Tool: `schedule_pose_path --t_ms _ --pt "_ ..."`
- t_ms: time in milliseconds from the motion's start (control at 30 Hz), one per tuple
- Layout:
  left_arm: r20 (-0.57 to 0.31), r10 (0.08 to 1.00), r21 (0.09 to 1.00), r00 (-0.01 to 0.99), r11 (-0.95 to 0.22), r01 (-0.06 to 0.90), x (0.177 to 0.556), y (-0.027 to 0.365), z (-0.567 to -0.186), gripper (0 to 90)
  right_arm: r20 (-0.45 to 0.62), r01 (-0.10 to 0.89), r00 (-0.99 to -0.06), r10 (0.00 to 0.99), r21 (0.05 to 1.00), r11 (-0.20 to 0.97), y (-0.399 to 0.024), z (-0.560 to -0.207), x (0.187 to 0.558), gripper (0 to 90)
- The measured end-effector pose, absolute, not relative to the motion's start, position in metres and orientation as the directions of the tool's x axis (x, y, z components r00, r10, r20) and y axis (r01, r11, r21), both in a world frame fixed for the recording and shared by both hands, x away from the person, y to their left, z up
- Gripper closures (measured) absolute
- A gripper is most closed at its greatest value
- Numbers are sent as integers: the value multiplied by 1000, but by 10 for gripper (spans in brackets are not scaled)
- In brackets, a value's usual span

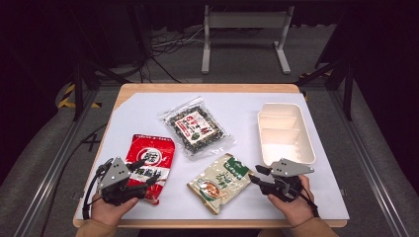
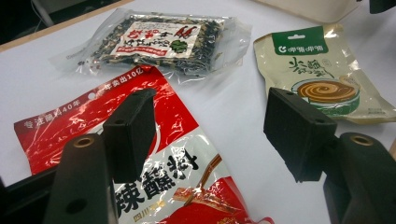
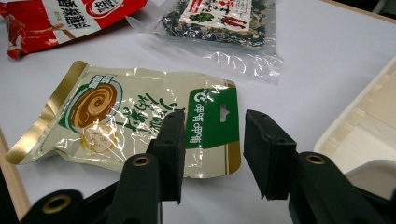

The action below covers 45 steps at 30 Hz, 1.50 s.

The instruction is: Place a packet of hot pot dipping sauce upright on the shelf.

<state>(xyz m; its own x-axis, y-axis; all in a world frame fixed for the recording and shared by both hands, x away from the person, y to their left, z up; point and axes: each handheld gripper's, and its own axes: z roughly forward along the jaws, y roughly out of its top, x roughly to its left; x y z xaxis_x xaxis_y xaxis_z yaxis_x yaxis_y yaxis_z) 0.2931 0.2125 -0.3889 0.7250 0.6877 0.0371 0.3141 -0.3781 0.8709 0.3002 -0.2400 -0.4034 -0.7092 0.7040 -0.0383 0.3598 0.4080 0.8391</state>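
Nearest me, my left gripper (image 1: 143, 174) hovers over the red pouch (image 1: 150, 164), jaws well apart with nothing between them. My right gripper (image 1: 258, 175) sits at the green-topped end of the beige pouch (image 1: 221, 181), jaws partly open and empty, pads clear of the foil. Both pouches lie flat on the white sheet (image 1: 237, 111). Farther off, the clear bag (image 1: 195, 127) lies mid-table; the cream tray (image 1: 284, 133) stands at right, just beyond the right gripper.

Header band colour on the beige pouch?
Green band with white lettering; clearest in the right gripper view.
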Motion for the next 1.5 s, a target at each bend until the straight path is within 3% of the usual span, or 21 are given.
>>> schedule_pose_path --t_ms 200,333,800,1500 --pt "49 687 870 725 -386 308 293 212 -390 342 -25 369 -700 714 843 392 -237 -404 300 481" --pt "47 686 870 726 -385 307 293 212 -390 340 -20 374 -711 703 836 402 -234 -406 301 480" --pt "43 680 865 732 -392 313 295 211 -392 337 -25 396 -716 697 809 435 -217 -414 306 354" --pt "62 670 861 739 -411 300 294 208 -394 336 -44 484 -659 751 739 468 -207 -434 315 202"
